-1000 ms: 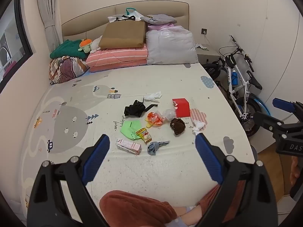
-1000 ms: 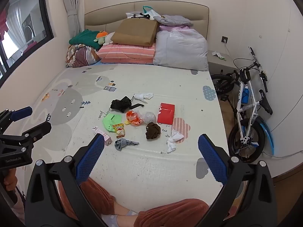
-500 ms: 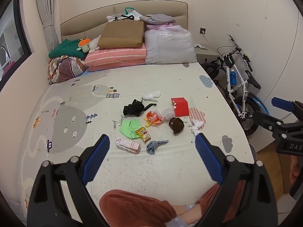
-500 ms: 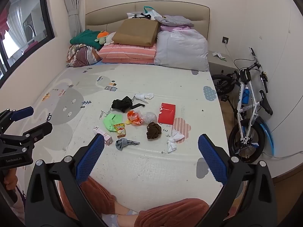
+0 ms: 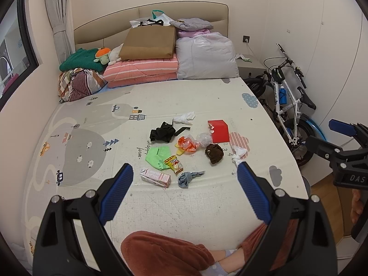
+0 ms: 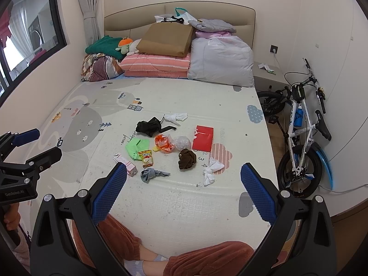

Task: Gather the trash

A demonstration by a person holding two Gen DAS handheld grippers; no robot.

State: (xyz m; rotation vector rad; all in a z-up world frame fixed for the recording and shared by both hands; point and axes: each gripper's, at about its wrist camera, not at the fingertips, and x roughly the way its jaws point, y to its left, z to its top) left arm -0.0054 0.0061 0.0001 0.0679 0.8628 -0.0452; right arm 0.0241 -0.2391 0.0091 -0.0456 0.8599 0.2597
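Observation:
Trash lies in a loose pile on the play mat (image 5: 96,105): a pink carton (image 5: 155,177), a yellow snack packet (image 5: 174,163), green paper (image 5: 157,156), an orange wrapper (image 5: 186,143), a clear crumpled plastic ball (image 5: 204,138), a red box (image 5: 218,130), white tissues (image 5: 239,155) and several socks. My left gripper (image 5: 185,192) is open and empty, held above the mat's near part. My right gripper (image 6: 184,189) is open and empty too, at about the same height, to the right of the left one. The same pile shows in the right wrist view, with the carton (image 6: 125,163) nearest.
Folded bedding, pillows and a brown bag (image 5: 149,40) are stacked by the headboard at the far end. A white bicycle (image 6: 301,133) stands on the floor right of the mat. The person's knees in rust trousers (image 5: 165,253) are at the mat's near edge.
Both views have shifted only slightly; the pile sits a touch lower and nearer. Both grippers stay open and empty.

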